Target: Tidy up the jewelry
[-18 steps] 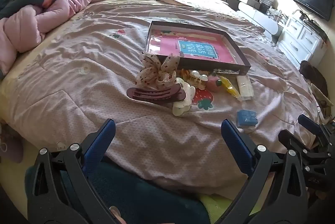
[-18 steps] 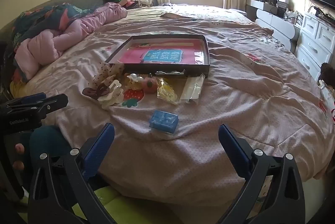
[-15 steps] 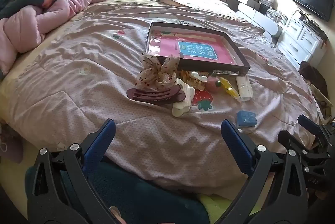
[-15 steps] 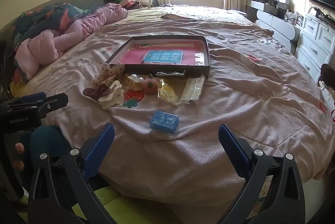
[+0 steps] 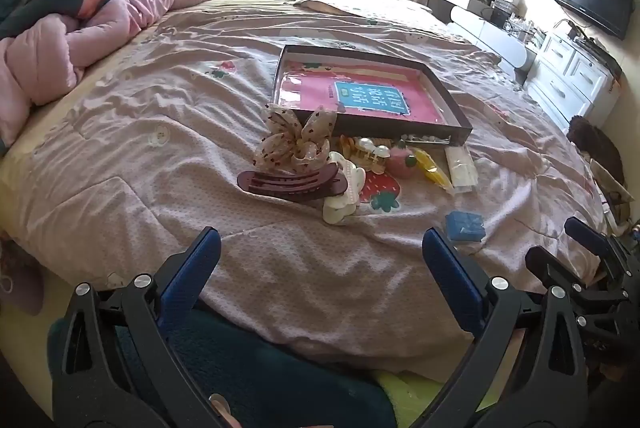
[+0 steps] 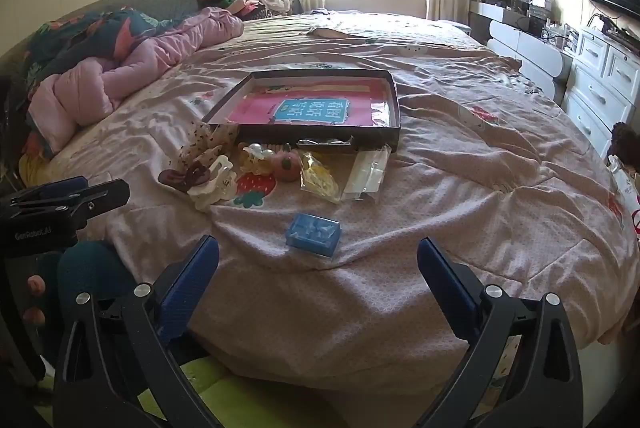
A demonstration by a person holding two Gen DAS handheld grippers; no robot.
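Hovering over near bed edge: left gripper [image 5: 320, 260] and right gripper [image 6: 318, 264], jaws spread wide, gripping nothing. Lying on pink quilt [image 5: 160, 156] before dark tray [image 5: 456, 110]: hair clips [image 5: 296, 182], bow [image 5: 296, 140], blue box [image 6: 313, 235] nearest.

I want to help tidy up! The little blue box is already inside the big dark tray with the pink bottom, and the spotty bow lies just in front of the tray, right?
Not quite. The small blue box is not inside the dark tray with the pink bottom; it lies on the pink quilt, nearer than the tray, as the right wrist view shows. The spotty bow does lie just in front of the tray.
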